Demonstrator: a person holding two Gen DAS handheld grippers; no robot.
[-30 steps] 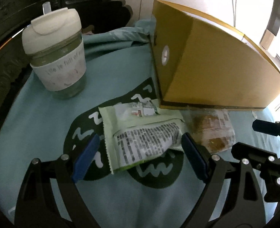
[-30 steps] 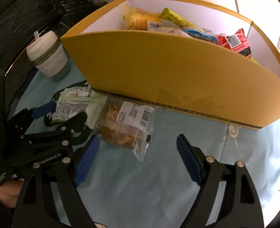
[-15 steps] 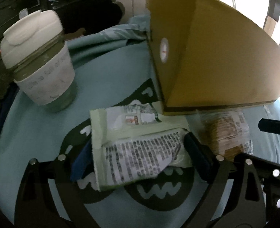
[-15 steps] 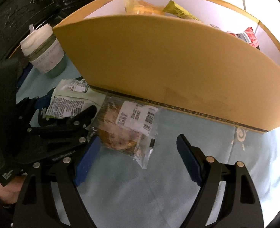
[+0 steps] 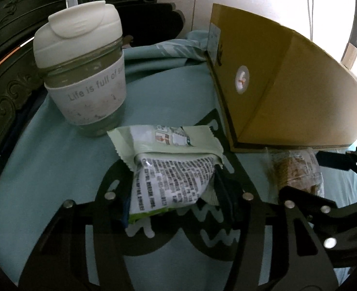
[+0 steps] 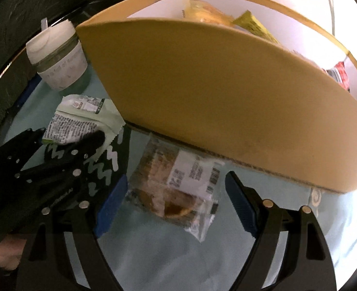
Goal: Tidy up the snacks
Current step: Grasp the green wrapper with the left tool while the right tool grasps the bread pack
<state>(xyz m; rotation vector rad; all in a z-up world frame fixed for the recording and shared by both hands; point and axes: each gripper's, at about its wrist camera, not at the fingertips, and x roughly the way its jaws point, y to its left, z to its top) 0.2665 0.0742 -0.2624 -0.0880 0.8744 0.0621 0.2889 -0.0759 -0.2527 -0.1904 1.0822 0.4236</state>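
A pale green snack packet [image 5: 173,174] lies on the teal cloth, bunched up between the blue pads of my left gripper [image 5: 174,194], whose jaws are closing and pressing on its sides. In the right wrist view the same packet [image 6: 81,116] sits in the left gripper [image 6: 69,133]. A clear-wrapped pastry [image 6: 173,189] with a white label lies against the foot of the yellow cardboard box [image 6: 202,84]. My right gripper [image 6: 176,202] stands open just above it, one pad on each side, not touching. The box holds several snack packets.
A lidded cup [image 5: 86,72] with a white sleeve stands at the back left on the teal cloth [image 5: 45,169]. Dark carved furniture [image 5: 6,84] rises behind it. The box [image 5: 287,97] fills the right. A hand shows at the lower left of the right wrist view.
The left jaws have drawn in around the green packet, which is now crumpled and raised at one end. The right gripper has come down closer over the pastry, still wide.
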